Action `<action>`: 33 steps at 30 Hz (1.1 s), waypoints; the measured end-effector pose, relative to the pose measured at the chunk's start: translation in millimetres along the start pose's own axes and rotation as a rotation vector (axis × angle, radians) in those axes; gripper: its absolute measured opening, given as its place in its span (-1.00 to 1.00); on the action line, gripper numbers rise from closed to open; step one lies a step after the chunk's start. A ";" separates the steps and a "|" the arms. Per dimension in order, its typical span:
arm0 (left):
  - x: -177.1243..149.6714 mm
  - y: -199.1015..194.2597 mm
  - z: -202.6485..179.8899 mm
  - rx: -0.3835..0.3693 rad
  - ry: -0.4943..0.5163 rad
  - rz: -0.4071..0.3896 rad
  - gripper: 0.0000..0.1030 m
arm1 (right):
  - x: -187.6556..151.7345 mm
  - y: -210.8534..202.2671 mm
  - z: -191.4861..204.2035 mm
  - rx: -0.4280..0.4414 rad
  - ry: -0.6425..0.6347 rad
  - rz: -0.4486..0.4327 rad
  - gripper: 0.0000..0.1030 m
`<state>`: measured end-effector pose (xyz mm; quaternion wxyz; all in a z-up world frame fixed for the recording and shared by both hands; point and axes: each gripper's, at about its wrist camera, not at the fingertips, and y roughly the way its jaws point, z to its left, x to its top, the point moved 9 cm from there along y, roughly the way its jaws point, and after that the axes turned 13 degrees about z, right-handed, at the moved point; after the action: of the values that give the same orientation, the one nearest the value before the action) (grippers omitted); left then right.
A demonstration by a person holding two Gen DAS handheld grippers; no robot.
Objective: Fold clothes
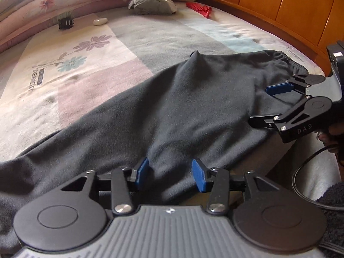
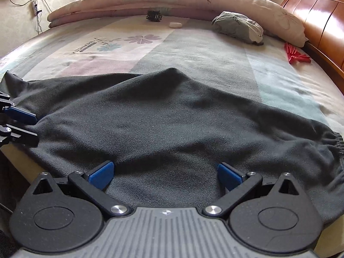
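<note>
On the floral bedsheet, dark grey fleece trousers spread flat, my left gripper released over the cloth, my right gripper released too.

One dark garment, two tongs, one pillow.

Dark trousers lie spread across a floral bedsheet. The left gripper, jaws apart, sits at bottom center; the right gripper, also parted, enters from right.
</note>
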<state>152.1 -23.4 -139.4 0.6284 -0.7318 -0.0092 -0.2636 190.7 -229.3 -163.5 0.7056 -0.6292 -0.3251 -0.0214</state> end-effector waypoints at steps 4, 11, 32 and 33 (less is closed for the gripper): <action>-3.8 -7.0 17.6 0.035 -0.057 -0.005 0.04 | -0.4 0.2 1.8 -0.009 0.000 -0.006 1.00; 11.5 -17.0 26.7 0.045 -0.072 -0.043 0.03 | -1.9 -16.4 -17.4 -0.055 0.005 -0.016 1.00; 42.7 21.9 29.7 0.080 -0.092 -0.035 0.17 | -36.5 -24.8 -157.5 -0.220 0.275 0.025 1.00; 41.8 19.1 31.7 0.073 -0.100 -0.037 0.16 | -35.2 -28.3 -155.7 -0.226 0.272 0.026 1.00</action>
<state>206.6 -11.3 -142.5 0.6483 -0.7205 -0.0639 -0.2377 217.8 -388.9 -155.4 0.6680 -0.7000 -0.2141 -0.1335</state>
